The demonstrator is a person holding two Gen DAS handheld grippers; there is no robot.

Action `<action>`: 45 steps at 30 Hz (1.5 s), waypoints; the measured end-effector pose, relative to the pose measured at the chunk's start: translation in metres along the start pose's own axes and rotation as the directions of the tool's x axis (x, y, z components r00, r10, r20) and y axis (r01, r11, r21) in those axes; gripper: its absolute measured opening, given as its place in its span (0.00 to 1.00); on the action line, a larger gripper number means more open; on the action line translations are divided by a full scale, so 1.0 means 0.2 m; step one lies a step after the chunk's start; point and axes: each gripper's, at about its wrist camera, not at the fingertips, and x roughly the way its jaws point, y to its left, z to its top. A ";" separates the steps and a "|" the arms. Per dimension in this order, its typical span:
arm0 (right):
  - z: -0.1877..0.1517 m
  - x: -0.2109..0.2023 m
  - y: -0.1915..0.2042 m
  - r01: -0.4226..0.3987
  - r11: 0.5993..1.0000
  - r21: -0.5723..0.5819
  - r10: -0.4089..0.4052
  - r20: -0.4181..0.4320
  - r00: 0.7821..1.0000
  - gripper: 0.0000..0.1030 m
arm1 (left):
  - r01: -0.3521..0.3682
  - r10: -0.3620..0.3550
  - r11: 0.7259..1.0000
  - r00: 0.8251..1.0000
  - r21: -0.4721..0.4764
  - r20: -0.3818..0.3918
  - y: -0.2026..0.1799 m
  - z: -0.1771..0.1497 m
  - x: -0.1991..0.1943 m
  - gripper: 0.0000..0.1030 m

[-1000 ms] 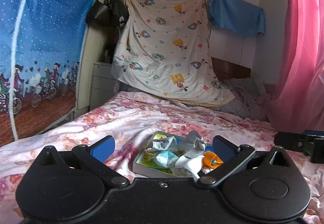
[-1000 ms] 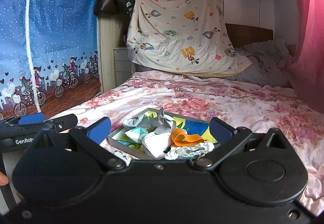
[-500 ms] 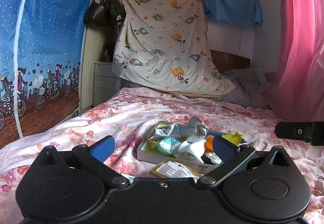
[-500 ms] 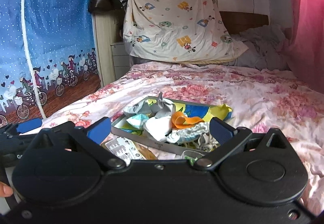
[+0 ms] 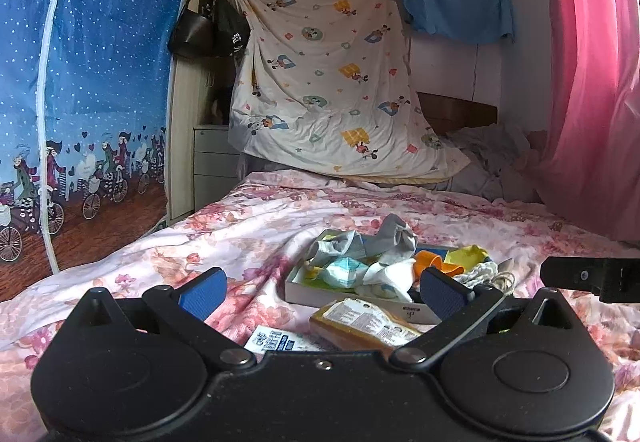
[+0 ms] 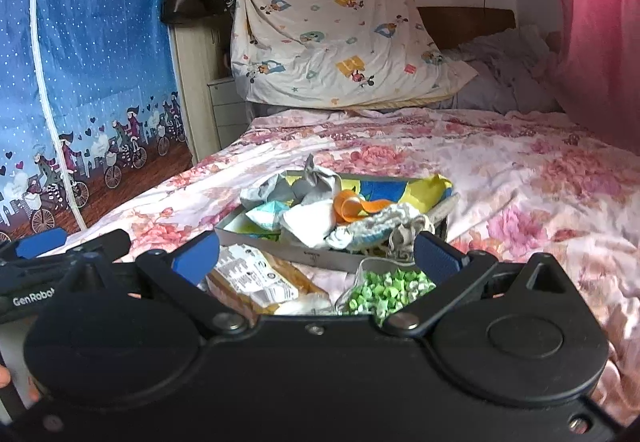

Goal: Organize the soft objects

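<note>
A shallow grey tray [image 6: 264, 241] lies on the floral bed, heaped with soft things: grey socks [image 6: 316, 184], a white cloth [image 6: 310, 222], an orange band [image 6: 354, 206], a yellow cloth [image 6: 430, 188] and a knitted piece [image 6: 380, 228]. The tray shows in the left wrist view too [image 5: 320, 292]. A yellow packet [image 6: 260, 284] and a bag of green paper stars [image 6: 386, 292] lie just before it. My right gripper [image 6: 316, 258] is open and empty, short of the tray. My left gripper [image 5: 324, 288] is open and empty, left of the right one.
The floral bedspread [image 6: 520, 182] stretches right and back. A cartoon sheet [image 6: 332, 22] hangs at the headboard, with crumpled grey bedding [image 6: 504, 70] beside it. A blue wardrobe cover [image 6: 80, 62] stands left, a pink curtain [image 6: 600, 22] right. A white printed packet [image 5: 276, 340] lies near the left gripper.
Both grippers have pulled back and risen from the tray. The yellow packet, white packet and green star bag have come into view before it. Both stay open.
</note>
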 end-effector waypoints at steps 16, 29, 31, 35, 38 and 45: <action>-0.07 -0.05 0.00 0.007 1.000 0.005 -0.007 -0.019 1.000 0.99 | -0.028 0.028 1.000 0.999 0.002 -0.016 0.02 -0.05 -0.06 0.99; -0.14 -0.10 -0.01 0.012 1.000 0.027 -0.012 -0.021 1.000 0.99 | -0.039 0.041 0.999 0.998 0.034 -0.043 0.01 -0.13 -0.11 0.99; -0.15 -0.11 -0.01 0.010 1.000 0.024 -0.010 -0.023 1.000 0.99 | -0.040 0.042 0.998 0.998 0.037 -0.046 0.00 -0.13 -0.11 0.99; -0.15 -0.14 0.00 0.014 1.000 0.012 -0.014 -0.014 1.000 0.99 | -0.045 0.047 0.998 0.998 0.033 -0.051 0.01 -0.14 -0.12 0.99; -0.16 -0.14 0.01 0.014 1.000 0.007 -0.014 -0.010 1.000 0.99 | -0.045 0.046 0.999 0.997 0.026 -0.060 0.02 -0.15 -0.12 0.99; -0.19 -0.16 0.02 0.017 1.000 -0.012 -0.017 -0.025 1.000 0.99 | -0.033 0.037 0.999 0.996 0.042 -0.083 0.01 -0.19 -0.16 0.99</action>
